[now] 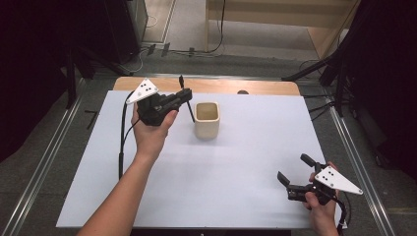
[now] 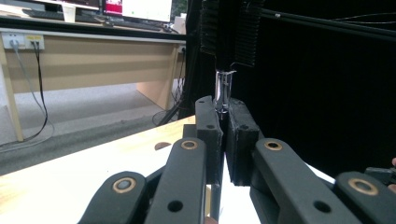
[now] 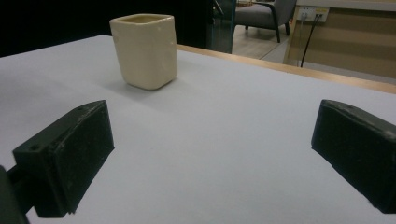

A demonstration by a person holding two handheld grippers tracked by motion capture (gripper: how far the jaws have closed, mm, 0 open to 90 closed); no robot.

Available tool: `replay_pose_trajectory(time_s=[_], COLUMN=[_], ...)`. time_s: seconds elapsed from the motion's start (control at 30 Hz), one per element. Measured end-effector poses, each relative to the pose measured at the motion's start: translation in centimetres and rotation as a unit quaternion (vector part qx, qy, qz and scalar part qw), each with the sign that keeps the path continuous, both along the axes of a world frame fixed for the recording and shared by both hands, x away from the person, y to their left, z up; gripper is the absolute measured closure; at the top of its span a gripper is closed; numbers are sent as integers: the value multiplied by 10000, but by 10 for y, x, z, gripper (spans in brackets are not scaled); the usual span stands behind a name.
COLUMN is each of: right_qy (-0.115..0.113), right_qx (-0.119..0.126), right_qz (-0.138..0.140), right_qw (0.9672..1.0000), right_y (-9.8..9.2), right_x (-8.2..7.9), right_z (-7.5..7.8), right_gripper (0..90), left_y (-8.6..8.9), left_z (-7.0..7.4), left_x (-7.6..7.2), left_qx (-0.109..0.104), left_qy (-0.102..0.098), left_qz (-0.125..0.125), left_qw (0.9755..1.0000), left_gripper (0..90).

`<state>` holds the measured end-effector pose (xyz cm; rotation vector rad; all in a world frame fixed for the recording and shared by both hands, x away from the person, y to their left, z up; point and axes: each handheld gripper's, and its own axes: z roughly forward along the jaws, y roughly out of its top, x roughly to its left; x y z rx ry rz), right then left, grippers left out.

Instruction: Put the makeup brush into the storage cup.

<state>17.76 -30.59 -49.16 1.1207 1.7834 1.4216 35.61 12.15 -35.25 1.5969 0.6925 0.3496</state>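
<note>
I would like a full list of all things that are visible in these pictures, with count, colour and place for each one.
pen: one, black and thin with a silver clip, clamped in the left gripper, standing almost upright just left of the cup
cup: one, cream, square with rounded corners, upright on the sheet, far middle
sheet: one, white, covering most of the table
table: one, light wood, its far edge bare beyond the sheet
cables: several, black, on the grey floor beyond the table
left gripper: one, black with a grey plate, shut on the pen, raised left of the cup
right gripper: one, black with a grey plate, open, near right corner
hands: two, each holding a gripper
</note>
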Motion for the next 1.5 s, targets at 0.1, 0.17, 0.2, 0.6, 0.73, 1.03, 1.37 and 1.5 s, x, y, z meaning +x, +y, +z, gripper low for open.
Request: replay_pose_trajectory(time_s=[0.1, 0.17, 0.2, 0.6, 0.73, 1.03, 1.37, 1.5], right_qy=[-10, -2, -4, -18, -24, -25, 3, 7], right_qx=[-7, -21, -27, -60, -71, -72, -53, -57], right_qz=[16, 26, 22, 45, 64, 89, 106, 122], right_qw=[10000, 10000, 10000, 10000, 10000, 9999, 9999, 9999], right_y=[1, 2, 2, 4, 4, 4, 4, 4], right_x=[0, 0, 0, 0, 0, 0, 0, 0], right_z=[0, 0, 0, 0, 0, -1, -1, -1], right_gripper=[0, 0, 0, 0, 0, 0, 0, 0], left_y=[-5, -8, -9, -16, -16, -21, -24, -26], left_z=[1, 2, 2, 1, 0, -8, -20, -25], left_x=[2, 4, 5, 16, 17, 24, 30, 31], left_qx=[-22, -17, -7, -80, -101, -105, -10, 20], left_qy=[-23, -34, -37, -58, -129, -155, -151, -131], left_qz=[4, -19, -15, 72, 100, 133, 192, 222], left_qw=[10000, 10000, 10000, 9999, 9998, 9997, 9997, 9997], left_gripper=[863, 863, 863, 863, 863, 863, 862, 862])
